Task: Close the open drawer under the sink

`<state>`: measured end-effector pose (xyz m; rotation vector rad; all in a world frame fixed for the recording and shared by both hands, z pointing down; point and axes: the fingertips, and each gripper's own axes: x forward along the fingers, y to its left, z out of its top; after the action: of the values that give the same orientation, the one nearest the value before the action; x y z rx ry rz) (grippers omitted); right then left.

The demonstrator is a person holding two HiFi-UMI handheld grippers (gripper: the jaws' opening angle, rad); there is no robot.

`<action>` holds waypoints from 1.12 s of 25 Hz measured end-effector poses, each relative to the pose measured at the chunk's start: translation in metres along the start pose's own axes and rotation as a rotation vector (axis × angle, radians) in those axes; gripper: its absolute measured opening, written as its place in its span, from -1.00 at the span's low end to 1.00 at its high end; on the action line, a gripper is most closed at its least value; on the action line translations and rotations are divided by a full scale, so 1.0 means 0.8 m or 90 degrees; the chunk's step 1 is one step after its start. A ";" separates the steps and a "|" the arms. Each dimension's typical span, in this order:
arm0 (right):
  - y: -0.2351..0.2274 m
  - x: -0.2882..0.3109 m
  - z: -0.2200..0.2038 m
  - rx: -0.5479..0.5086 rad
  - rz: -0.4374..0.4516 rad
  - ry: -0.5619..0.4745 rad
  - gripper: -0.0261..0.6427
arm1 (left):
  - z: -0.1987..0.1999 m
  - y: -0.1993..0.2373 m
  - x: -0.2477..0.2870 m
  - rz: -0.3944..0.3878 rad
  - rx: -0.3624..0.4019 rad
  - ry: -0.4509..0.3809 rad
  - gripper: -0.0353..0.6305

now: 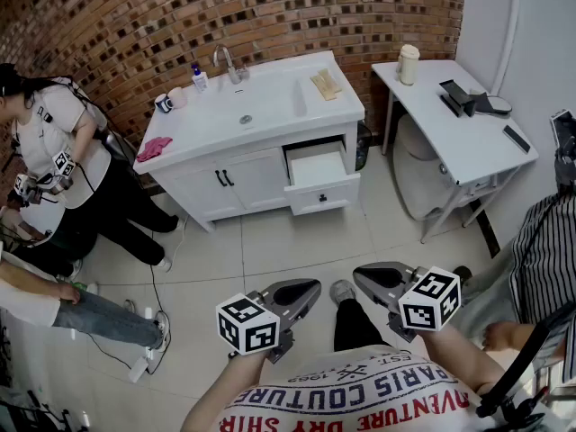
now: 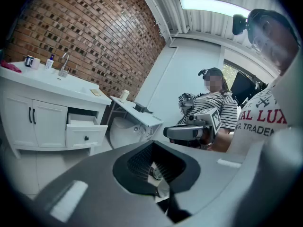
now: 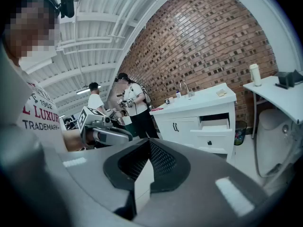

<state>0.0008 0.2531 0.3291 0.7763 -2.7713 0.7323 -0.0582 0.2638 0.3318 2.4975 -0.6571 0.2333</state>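
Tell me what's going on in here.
A person holds a gripper in each hand, the left gripper and right gripper, both shut and empty, held low in front of the body. Some way ahead, the drawer under the sink stands pulled out, and neither gripper touches it. Other people stand by at the sides.

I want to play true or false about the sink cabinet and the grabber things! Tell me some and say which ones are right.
1. The drawer under the sink is pulled out. True.
2. The left gripper is touching the drawer. False: it is far back from the drawer, with floor between them.
3. A pink cloth lies on the counter. True.
4. The right gripper holds a cup. False: its jaws are together on nothing, and the cup stands on the side table.
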 end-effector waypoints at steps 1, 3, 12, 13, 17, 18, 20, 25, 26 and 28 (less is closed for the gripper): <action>-0.020 0.007 0.006 0.000 -0.001 -0.001 -0.90 | 0.008 0.015 0.012 0.001 -0.002 0.002 -0.94; -0.062 0.023 0.020 0.004 -0.005 -0.004 -0.90 | 0.024 0.047 0.038 0.002 -0.007 0.005 -0.94; -0.271 0.125 0.038 0.054 -0.030 0.050 -0.90 | 0.074 0.222 0.157 0.011 -0.073 0.043 -0.94; -0.296 0.138 0.034 0.055 -0.037 0.061 -0.90 | 0.078 0.242 0.169 0.012 -0.078 0.047 -0.94; -0.382 0.183 0.019 0.045 -0.076 0.097 -0.90 | 0.082 0.312 0.205 0.016 -0.109 0.063 -0.94; -0.400 0.191 0.015 0.052 -0.086 0.102 -0.90 | 0.082 0.326 0.211 0.017 -0.120 0.067 -0.94; -0.436 0.206 0.003 0.070 -0.111 0.113 -0.90 | 0.080 0.350 0.222 0.021 -0.138 0.073 -0.94; -0.521 0.238 -0.044 0.117 -0.173 0.143 -0.90 | 0.070 0.395 0.247 0.023 -0.160 0.091 -0.94; -0.533 0.245 -0.052 0.125 -0.181 0.147 -0.90 | 0.068 0.402 0.250 0.024 -0.163 0.094 -0.94; -0.552 0.258 -0.064 0.135 -0.192 0.156 -0.90 | 0.065 0.414 0.254 0.027 -0.171 0.098 -0.94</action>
<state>0.0599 -0.1410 0.6148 1.0379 -2.3172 0.9926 -0.0464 -0.0899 0.5002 2.1869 -0.6332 0.3268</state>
